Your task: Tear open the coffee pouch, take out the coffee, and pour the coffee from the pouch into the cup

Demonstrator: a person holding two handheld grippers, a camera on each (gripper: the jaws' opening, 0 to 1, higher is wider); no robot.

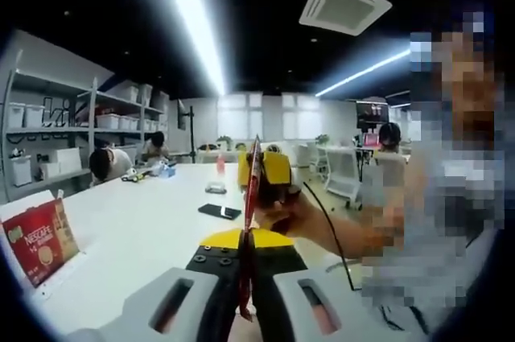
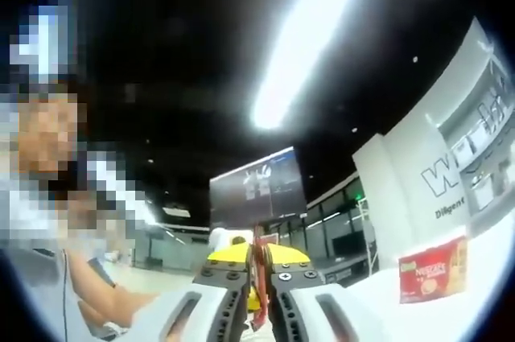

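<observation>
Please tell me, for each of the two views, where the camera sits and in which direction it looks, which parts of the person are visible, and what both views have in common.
Left gripper view: rides on the left claw, looking along a white table into an office; the person's hand holds the right claw.
Right gripper view: rides on the right claw, tilted up toward the dark ceiling; the person's forearm shows at lower left.
Shared: the thin red coffee pouch clamped edge-on by both claws, and the red Nescafe box.
</observation>
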